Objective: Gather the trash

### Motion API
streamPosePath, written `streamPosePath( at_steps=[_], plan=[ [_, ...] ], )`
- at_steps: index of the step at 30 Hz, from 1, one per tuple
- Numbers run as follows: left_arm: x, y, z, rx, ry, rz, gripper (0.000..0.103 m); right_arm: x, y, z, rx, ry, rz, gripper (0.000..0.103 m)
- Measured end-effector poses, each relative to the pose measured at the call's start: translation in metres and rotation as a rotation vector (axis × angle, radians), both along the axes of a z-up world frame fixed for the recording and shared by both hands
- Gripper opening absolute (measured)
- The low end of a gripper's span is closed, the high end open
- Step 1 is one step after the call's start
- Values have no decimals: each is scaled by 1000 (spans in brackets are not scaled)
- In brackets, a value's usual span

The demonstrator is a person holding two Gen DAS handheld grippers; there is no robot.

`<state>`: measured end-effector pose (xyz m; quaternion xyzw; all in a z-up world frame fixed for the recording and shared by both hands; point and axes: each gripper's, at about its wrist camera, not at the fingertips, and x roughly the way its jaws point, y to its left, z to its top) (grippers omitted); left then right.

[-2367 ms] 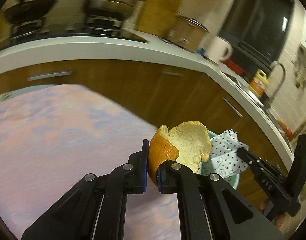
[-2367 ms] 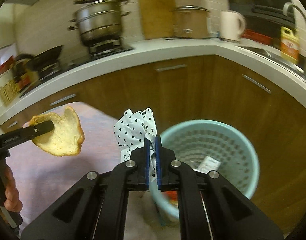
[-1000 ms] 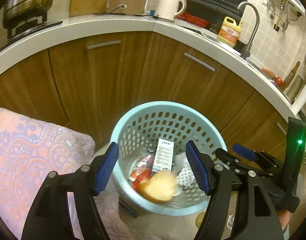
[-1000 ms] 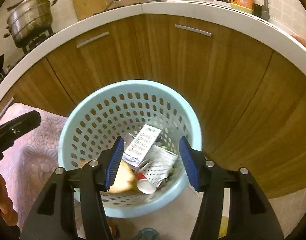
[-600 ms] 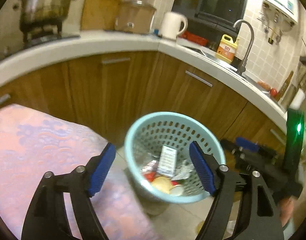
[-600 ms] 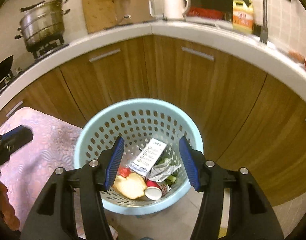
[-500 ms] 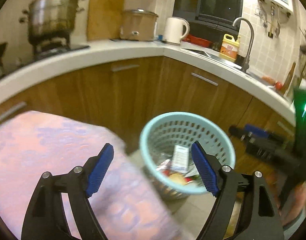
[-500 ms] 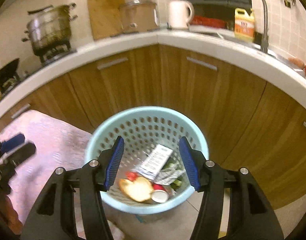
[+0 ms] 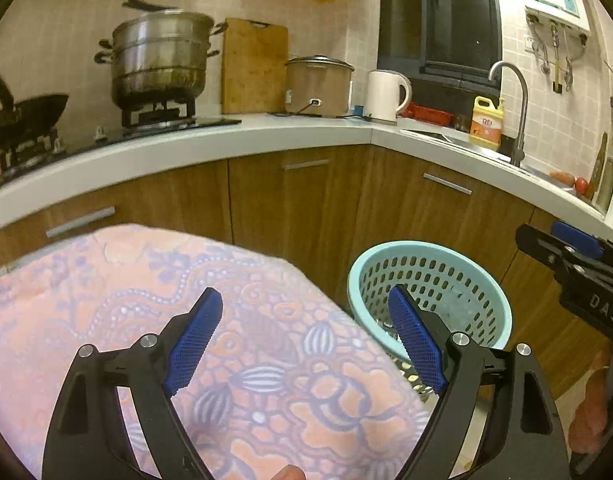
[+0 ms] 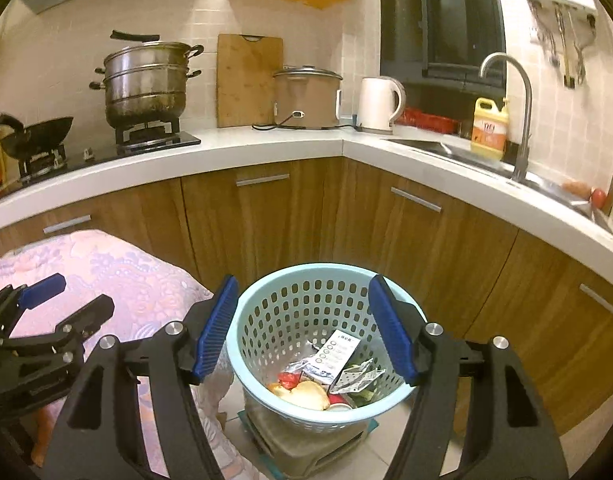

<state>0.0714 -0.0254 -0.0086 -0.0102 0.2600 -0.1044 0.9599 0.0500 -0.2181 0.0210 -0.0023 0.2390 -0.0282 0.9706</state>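
Both of your grippers are empty right now. Your left gripper (image 9: pixel 304 342) has its fingers spread wide with nothing between them, hanging over the pink patterned cloth on the table (image 9: pixel 106 304). Your right gripper (image 10: pixel 302 330) is just as wide open, and through the gap between its fingers you look straight down into the basket (image 10: pixel 266 312).

That pale blue basket sits on the floor just beyond your right fingers, right beside the edge of the table. Inside it lies the trash: a piece of orange peel (image 10: pixel 304 394) at the near side of the bottom, a white printed packet (image 10: pixel 340 352) leaning behind it, crumpled paper (image 10: pixel 356 376) to the right, and a bit of red wrapper (image 10: pixel 288 378) to the left.

From the left view, the basket stands off past your right-hand finger, and the cloth ahead of your fingers shows no loose scraps that I can pick out. So, as far as these views go, the collecting looks nearly or fully done; anything left would be outside the frame.

Farther back, wooden cabinets (image 10: pixel 266 216) run under the worktop, with a steel pot (image 10: pixel 146 80), a cutting board (image 10: pixel 250 80) and a white kettle (image 10: pixel 378 102) up top.
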Motion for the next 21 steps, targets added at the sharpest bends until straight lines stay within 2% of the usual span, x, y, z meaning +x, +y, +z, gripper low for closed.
streamPosePath(
  at_steps=[5,9,15,21],
  plan=[
    [1,14,-4,-54,9,-2,83,1,9,-12,-12,30,2,64],
    [-3,10,-3,-32,-7,-12,83,3,11,-17,-17,37,7,64],
    [-12,-4,0,60,-52,-42,83,2,14,-22,-23,46,11,64],
    [-14,-1,2,49,-57,-45,83,1,10,-24,-21,49,3,64]
  ],
)
